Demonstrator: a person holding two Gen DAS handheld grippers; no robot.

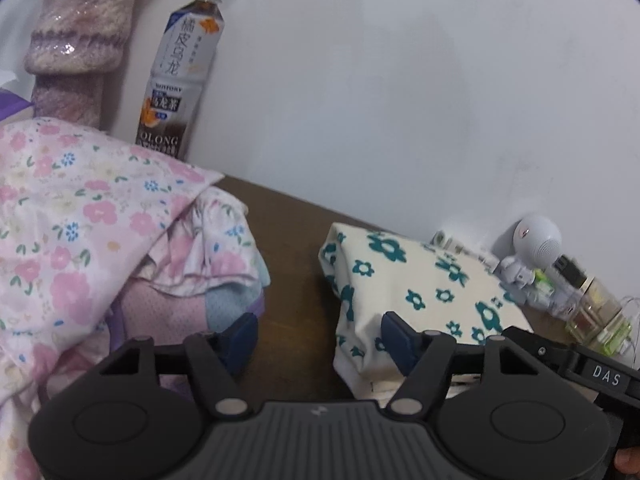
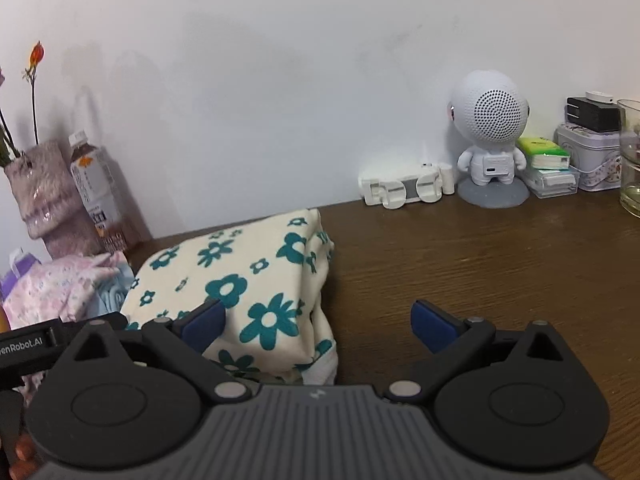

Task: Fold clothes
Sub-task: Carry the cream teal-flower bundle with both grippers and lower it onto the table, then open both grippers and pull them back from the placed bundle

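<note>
A folded cream garment with teal flowers [image 1: 420,292] [image 2: 248,280] lies on the brown table [image 2: 480,264]. A loose heap of pink floral clothes [image 1: 92,236] [image 2: 60,288] sits to its left. My left gripper [image 1: 320,340] is open over the bare strip between the two; its right finger rests at the cream garment's left edge, and its left finger is by the pink heap. My right gripper [image 2: 316,324] is open too, straddling the cream garment's near right corner, nothing clamped. The other gripper's black body shows at each frame's edge.
Against the white wall stand a fuzzy pink vase [image 2: 44,200] with flowers, an oolong tea bottle [image 1: 180,72] [image 2: 96,192], a white astronaut speaker [image 2: 492,140], a white gadget [image 2: 408,188], tissue packs, a tin and a glass [image 2: 632,160]. Bare table stretches right of the cream garment.
</note>
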